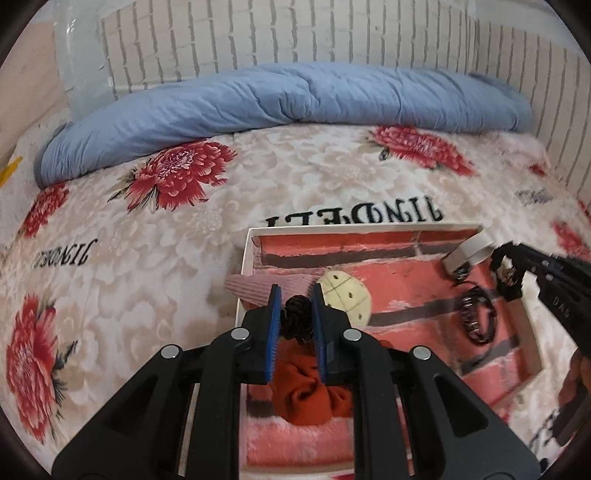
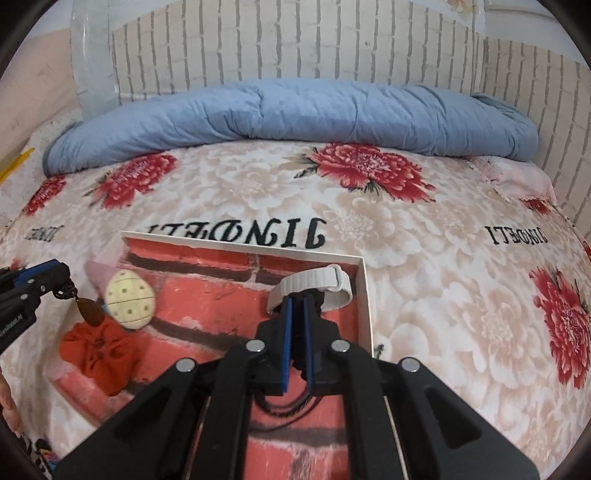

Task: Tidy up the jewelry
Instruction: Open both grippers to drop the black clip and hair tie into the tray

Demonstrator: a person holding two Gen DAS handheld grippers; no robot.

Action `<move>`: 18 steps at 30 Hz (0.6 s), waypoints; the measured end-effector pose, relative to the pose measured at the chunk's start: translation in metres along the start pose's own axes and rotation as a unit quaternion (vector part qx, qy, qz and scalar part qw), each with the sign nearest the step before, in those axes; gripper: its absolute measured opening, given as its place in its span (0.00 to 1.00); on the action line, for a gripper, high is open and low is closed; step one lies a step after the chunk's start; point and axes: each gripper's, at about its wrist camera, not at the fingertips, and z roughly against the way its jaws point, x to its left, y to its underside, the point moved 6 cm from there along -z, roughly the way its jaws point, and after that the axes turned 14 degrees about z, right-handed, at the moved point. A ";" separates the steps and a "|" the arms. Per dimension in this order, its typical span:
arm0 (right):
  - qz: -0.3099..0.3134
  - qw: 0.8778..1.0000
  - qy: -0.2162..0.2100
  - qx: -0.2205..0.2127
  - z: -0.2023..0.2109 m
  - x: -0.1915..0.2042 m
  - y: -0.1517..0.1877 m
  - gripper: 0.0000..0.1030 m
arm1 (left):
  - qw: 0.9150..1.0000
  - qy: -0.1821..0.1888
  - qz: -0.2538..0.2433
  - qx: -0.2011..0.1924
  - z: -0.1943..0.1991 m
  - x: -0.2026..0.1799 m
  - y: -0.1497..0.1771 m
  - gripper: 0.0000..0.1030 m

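Left gripper [image 1: 295, 306], white tray [image 1: 246, 266], floral bedspread [image 1: 147, 258], blue quilt [image 1: 280, 96], brick-pattern wall [image 1: 295, 33]

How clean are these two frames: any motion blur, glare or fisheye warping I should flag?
Left wrist view: the right gripper and black bracelet are motion-smeared; the left gripper is sharp. Right wrist view: the cream hair clip is slightly soft. Both views: even light, no glare, and strong fisheye bending of the brick wall.
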 end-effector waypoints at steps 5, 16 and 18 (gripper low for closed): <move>0.002 1.000 -0.005 0.020 -0.025 0.003 0.003 0.06 | 1.000 -0.024 -0.012 0.008 -0.020 0.005 0.002 0.15; -0.018 0.997 -0.048 0.052 -0.057 0.011 0.020 0.06 | 0.998 -0.044 -0.008 0.042 -0.048 0.022 0.023 0.15; -0.016 0.997 -0.050 0.056 -0.058 0.012 0.021 0.07 | 0.998 -0.042 -0.003 0.046 -0.049 0.023 0.025 0.15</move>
